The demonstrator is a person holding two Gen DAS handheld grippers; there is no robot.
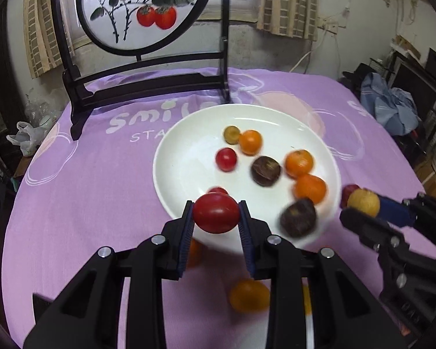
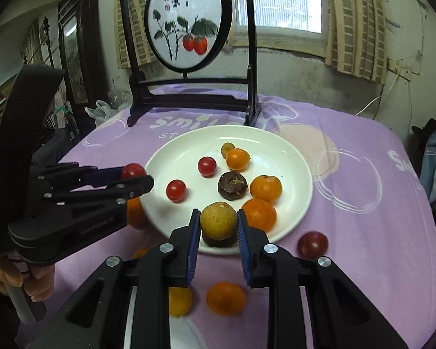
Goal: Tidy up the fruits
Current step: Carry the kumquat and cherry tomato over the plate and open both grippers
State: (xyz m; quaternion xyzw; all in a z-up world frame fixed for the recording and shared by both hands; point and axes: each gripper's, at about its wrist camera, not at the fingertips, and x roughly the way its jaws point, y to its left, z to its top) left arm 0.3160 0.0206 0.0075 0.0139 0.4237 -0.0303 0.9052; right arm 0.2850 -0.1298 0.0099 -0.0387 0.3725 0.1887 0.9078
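My left gripper [image 1: 216, 212] is shut on a red tomato [image 1: 216, 212] and holds it over the near rim of the white plate [image 1: 189, 174]. My right gripper [image 2: 218, 224] is shut on a yellow speckled fruit [image 2: 218, 219] above the plate's [image 2: 174, 157] front edge. The plate holds several fruits: red tomatoes [image 2: 207, 166], orange tangerines [image 2: 266, 188] and dark brown fruits [image 2: 232, 185]. Each gripper shows in the other's view: the right one [image 1: 363, 203] and the left one [image 2: 136, 179].
Loose fruit lies on the purple tablecloth [image 2: 363, 203]: a dark red one [image 2: 312, 244] right of the plate, orange ones [image 2: 225, 298] and a yellow one [image 2: 179, 301] near me. A black framed round painting [image 2: 189, 26] stands behind the plate.
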